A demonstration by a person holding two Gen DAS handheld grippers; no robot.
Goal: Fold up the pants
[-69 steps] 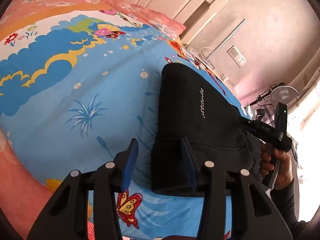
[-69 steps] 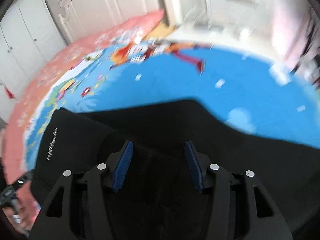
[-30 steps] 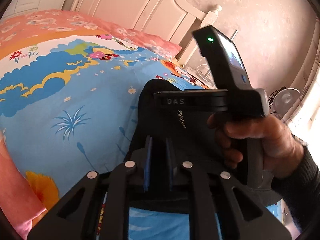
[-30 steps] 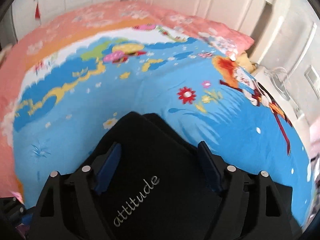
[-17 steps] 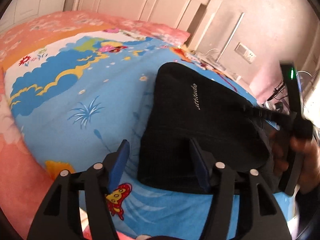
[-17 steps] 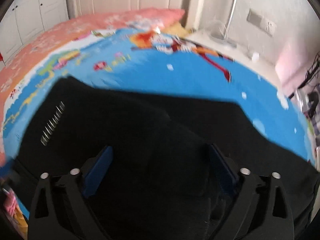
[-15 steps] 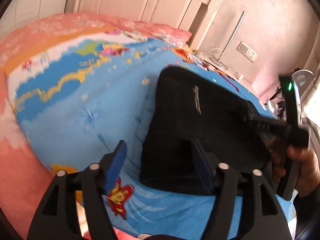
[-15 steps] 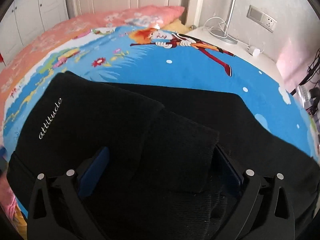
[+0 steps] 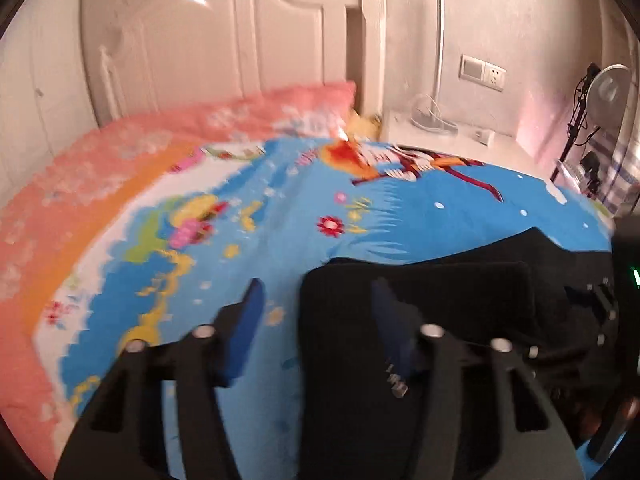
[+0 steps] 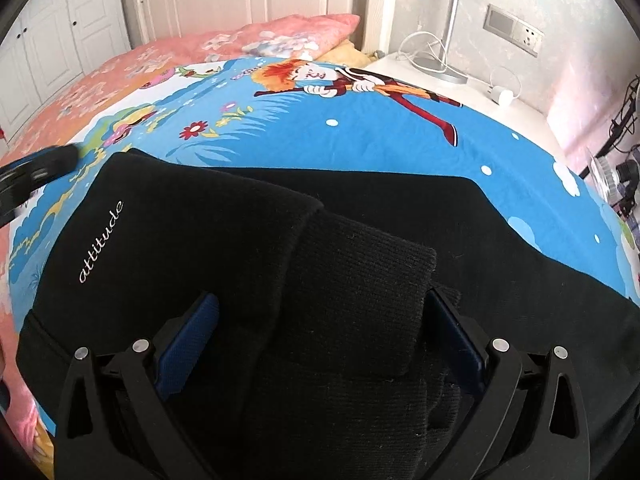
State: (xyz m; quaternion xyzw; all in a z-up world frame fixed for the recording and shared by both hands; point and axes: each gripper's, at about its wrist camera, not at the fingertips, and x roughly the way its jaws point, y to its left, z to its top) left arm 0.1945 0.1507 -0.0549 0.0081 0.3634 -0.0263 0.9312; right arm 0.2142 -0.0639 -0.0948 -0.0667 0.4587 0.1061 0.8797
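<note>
Bedroom, cartoon-printed bedspread (image 10: pixel 400 136) in blue and coral under everything, white headboard (image 9: pixel 248 40) and a wall socket (image 10: pixel 516 32) at the far end.

Nearest the right gripper (image 10: pixel 320 344): jaws spread as wide as they go, blue pads either side of the ribbed cuff (image 10: pixel 360 288) but not pressing it, nothing grasped. Widened over the last second from a narrower spread, and now resting low over the black pants (image 10: pixel 192 232), which lie folded on the bedspread directly ahead, "attitude" lettering off to the gripper's left. Cuff laid over the thigh panel, so one fold looks made and let go.

Left gripper (image 9: pixel 316 320): jaws part-open, empty, just narrowed after springing apart from a near-shut pinch a second ago; right pad over the folded corner of the pants, left pad over bare bedspread. Seen since then lifted off the fabric and swung toward the headboard. Probably a release after a fold, next grasp not yet chosen.

Left view smeared by motion. Lower layers of the pants hidden under the top fold; waistband end cut off behind both grippers. Right hand's grip barely legible at the left view's right edge.
</note>
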